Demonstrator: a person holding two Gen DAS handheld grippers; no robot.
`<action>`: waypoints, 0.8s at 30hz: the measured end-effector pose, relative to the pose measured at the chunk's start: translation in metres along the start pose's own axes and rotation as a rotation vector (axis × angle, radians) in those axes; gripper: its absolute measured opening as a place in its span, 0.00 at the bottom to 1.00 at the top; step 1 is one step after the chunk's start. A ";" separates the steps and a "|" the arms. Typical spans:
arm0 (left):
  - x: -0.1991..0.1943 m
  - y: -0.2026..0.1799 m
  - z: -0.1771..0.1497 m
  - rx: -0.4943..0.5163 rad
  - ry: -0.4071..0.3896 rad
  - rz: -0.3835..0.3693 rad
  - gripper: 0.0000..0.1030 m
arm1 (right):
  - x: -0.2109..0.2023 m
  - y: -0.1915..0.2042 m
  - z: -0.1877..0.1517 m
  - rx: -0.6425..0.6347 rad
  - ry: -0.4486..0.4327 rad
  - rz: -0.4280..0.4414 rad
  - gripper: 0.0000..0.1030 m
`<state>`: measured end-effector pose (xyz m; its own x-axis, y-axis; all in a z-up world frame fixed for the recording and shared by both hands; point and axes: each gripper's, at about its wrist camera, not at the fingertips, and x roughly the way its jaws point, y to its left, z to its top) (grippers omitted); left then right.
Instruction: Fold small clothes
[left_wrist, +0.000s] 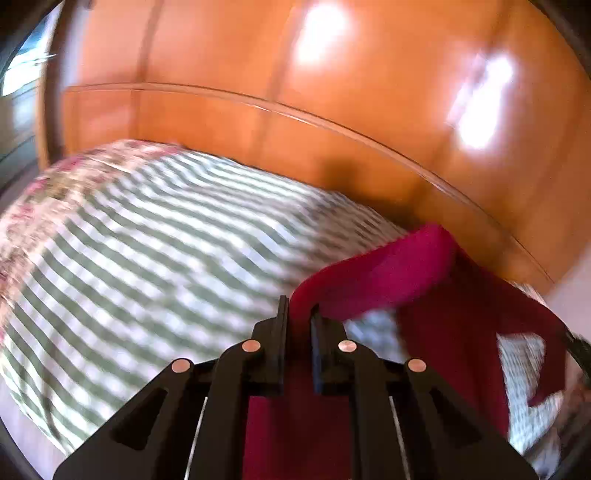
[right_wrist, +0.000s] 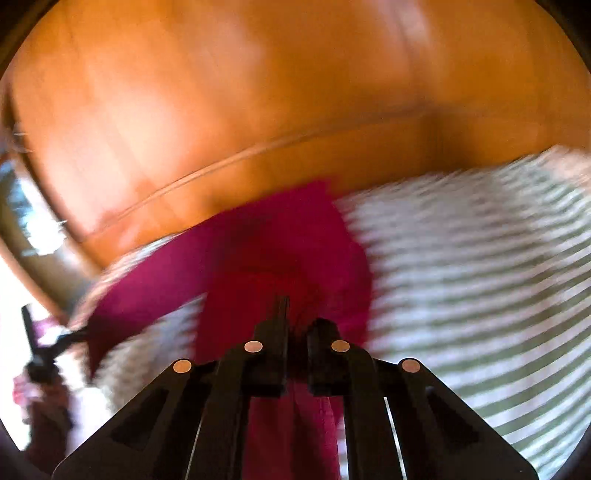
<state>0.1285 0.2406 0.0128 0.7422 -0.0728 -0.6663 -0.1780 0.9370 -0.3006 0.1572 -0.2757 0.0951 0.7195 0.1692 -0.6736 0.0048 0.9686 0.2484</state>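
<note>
Magenta garment (left_wrist: 376, 273) pinched by left gripper (left_wrist: 299, 317) and right gripper (right_wrist: 299, 317) above checked bedspread (left_wrist: 166, 240).

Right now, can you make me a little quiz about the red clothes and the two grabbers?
1. True or false: the left gripper is shut on the red garment.
2. What pattern covers the bedspread? A dots, B green and white checks, C plain blue.
3. Fill in: behind the bed stands an orange ____ wardrobe.

Key: 1 true. 2 B. 3 wooden. The right gripper grips the garment too.
</note>
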 end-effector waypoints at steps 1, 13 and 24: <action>0.007 0.005 0.013 -0.015 -0.010 0.040 0.09 | -0.001 -0.017 0.011 -0.009 -0.018 -0.074 0.06; 0.039 -0.015 0.078 -0.048 -0.135 0.264 0.56 | 0.051 -0.132 0.089 0.015 -0.113 -0.659 0.82; 0.085 -0.106 -0.091 0.008 0.341 -0.326 0.34 | 0.046 -0.062 -0.105 0.194 0.373 0.123 0.50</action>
<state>0.1522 0.1040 -0.0741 0.5036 -0.4706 -0.7245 0.0354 0.8492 -0.5269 0.1174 -0.3092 -0.0243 0.4230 0.3694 -0.8274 0.0908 0.8913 0.4443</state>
